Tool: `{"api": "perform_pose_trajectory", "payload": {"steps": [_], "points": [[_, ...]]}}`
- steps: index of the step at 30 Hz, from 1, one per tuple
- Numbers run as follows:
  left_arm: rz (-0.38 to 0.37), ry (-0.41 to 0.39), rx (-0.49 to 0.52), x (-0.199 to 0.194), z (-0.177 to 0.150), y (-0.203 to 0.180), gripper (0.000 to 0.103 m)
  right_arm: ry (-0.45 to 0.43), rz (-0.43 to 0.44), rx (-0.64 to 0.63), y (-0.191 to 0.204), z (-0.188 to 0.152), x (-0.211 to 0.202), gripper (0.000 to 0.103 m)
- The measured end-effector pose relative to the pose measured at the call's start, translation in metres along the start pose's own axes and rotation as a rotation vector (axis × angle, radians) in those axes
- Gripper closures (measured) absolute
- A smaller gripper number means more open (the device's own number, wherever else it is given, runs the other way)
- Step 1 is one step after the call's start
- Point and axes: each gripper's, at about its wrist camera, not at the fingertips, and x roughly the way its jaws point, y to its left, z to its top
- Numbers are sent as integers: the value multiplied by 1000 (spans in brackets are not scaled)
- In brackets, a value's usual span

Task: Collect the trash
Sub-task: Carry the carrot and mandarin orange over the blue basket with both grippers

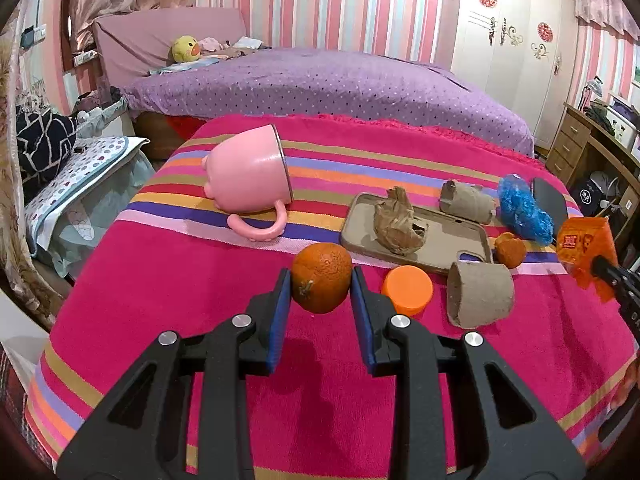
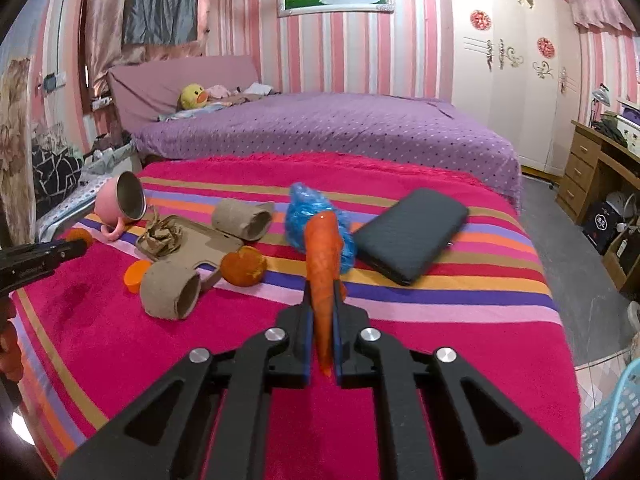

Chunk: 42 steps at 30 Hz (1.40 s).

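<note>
My left gripper (image 1: 320,280) is shut on a whole orange (image 1: 321,277) and holds it just above the striped cloth. My right gripper (image 2: 323,292) is shut on a flat orange wrapper (image 2: 322,276), seen edge-on; it shows as an orange packet in the left wrist view (image 1: 586,250). On the cloth lie two cardboard tubes (image 1: 480,294) (image 1: 466,202), crumpled brown paper (image 1: 398,222) on a tan phone case (image 1: 360,224), an orange peel (image 1: 510,250), an orange lid (image 1: 407,290) and a blue plastic wad (image 1: 522,210).
A pink mug (image 1: 250,178) lies on its side at the back left. A dark phone-like slab (image 2: 410,234) lies right of the blue wad. A purple bed (image 1: 328,84) is behind the table, a wooden desk (image 2: 592,172) at the right, a blue basket (image 2: 612,424) at lower right.
</note>
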Motion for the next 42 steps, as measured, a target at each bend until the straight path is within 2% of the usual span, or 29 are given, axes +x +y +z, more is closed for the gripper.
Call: {"api": "perform_pose_trajectory", "payload": {"steps": [9,17,31,42], "points": [[-26,-10,28,-17,-10,-29,74,-23,-28,5,-31,-12,-35,96],[-63,-43,63,-33,-15,-75,74,-37,-52,-9,-59,-18,-55,96],[-144,-35,159,-31,-32,-171,74,-37,-98,-10,-105,-27,-77,96],[-160,-20,193,-28,-47,-209,74,-53,-149,21,-146,-40,-105,96]]}}
